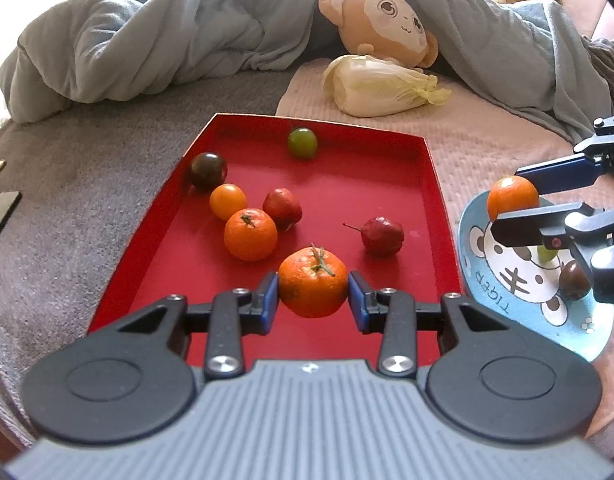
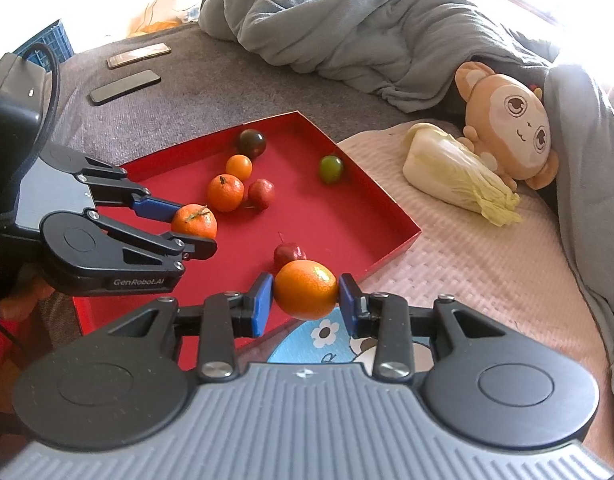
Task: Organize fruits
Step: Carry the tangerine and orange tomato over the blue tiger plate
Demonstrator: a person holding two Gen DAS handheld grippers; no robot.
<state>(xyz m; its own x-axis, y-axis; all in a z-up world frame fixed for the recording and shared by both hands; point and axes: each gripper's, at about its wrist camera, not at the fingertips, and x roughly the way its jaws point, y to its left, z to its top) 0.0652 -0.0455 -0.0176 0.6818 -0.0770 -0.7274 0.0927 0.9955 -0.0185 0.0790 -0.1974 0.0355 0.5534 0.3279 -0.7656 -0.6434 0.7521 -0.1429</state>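
Observation:
A red tray (image 1: 429, 184) lies on the bed with several fruits in it. My left gripper (image 1: 313, 300) is shut on a stemmed tangerine (image 1: 313, 286) above the tray's near end; in the right wrist view this same left gripper (image 2: 195, 232) holds that tangerine (image 2: 195, 220). My right gripper (image 2: 306, 300) is shut on a smooth orange (image 2: 306, 290), held above a blue cartoon plate (image 2: 303, 344). In the left wrist view that right gripper (image 1: 515, 208) holds the orange (image 1: 513, 196) over the plate (image 1: 487, 276), which carries a green grape (image 1: 547, 254) and a brown fruit (image 1: 574, 280).
In the tray lie another tangerine (image 1: 251, 234), a small orange fruit (image 1: 228, 201), two red fruits (image 1: 282, 208) (image 1: 382, 236), a dark tomato (image 1: 208, 170) and a green fruit (image 1: 302, 142). A cabbage (image 1: 383, 88), plush monkey (image 1: 387, 28), rumpled duvet (image 1: 147, 40) and two phones (image 2: 125, 87) lie around.

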